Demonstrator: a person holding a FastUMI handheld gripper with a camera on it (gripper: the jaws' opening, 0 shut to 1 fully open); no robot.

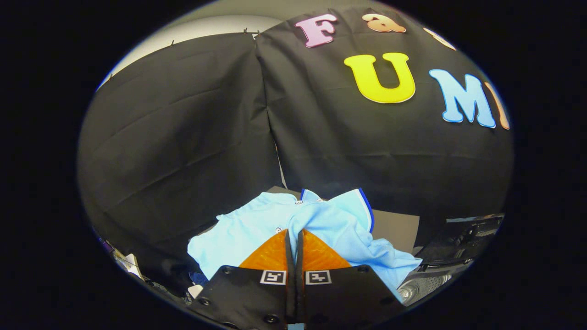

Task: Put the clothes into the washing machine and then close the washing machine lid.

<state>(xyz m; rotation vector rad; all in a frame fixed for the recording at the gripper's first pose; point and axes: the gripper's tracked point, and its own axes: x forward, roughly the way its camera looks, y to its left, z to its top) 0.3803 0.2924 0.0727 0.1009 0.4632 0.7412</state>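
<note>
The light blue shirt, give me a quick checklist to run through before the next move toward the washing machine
1. Gripper closed: ok, the fingers stand together with only a thin slit between them.
2. Light blue shirt pinched between the fingers: cannot tell; the cloth bunches right at the tips, but the contact itself is hidden.
3. Whole shirt lifted free: cannot tell; it spreads to both sides of the fingers, and what lies under it is hidden.
4. Washing machine in sight: ok, a dark appliance sits beyond the shirt to the right.
5. Lid open: cannot tell from this angle.
6. Trailing cloth: not ok, a fold hangs toward the machine side.
</note>
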